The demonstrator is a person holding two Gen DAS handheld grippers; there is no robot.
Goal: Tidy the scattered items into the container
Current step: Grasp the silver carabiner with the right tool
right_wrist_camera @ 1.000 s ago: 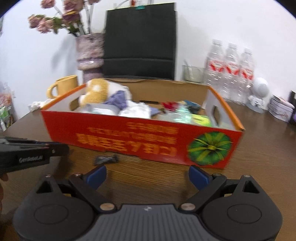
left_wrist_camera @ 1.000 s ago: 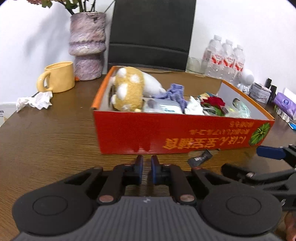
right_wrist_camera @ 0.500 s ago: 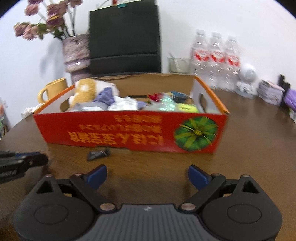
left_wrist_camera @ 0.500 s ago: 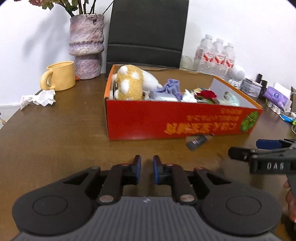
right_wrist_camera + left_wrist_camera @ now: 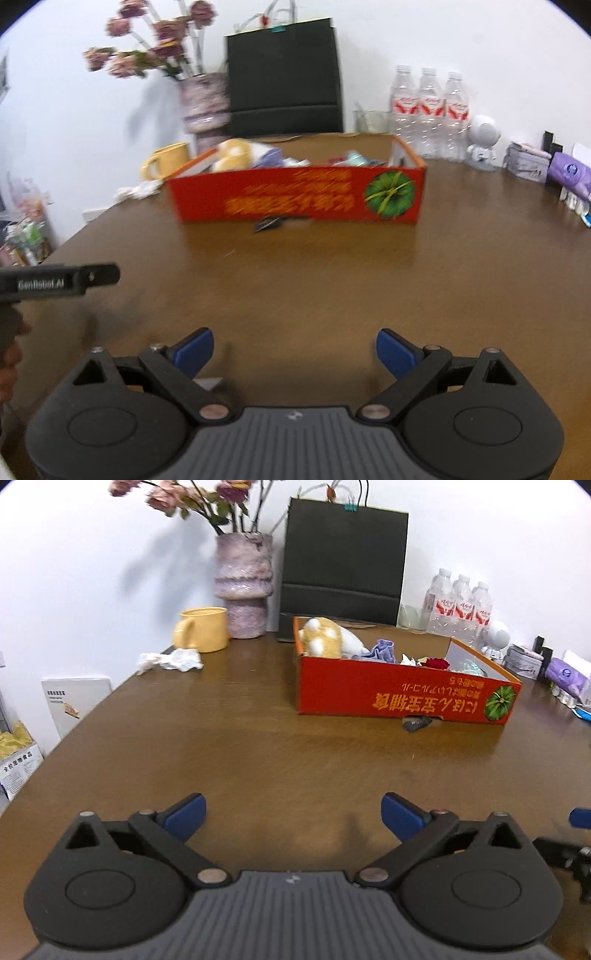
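Observation:
The red cardboard box stands on the brown table, filled with a yellow plush toy, a purple cloth, a red rose and other small items. A small dark wrapper lies on the table against the box's near wall. My left gripper is well back from the box, its jaws opening wide with nothing between them. My right gripper is also far back, open and empty. The left gripper's side shows at the left of the right wrist view.
A yellow mug, a crumpled tissue and a purple vase of flowers stand at the back left. A black bag, water bottles, a white figurine and purple packs line the back and right.
Both grippers have pulled back from the box, which now looks smaller and farther. The left gripper's jaws went from nearly shut to wide open. The dark wrapper stays by the box.

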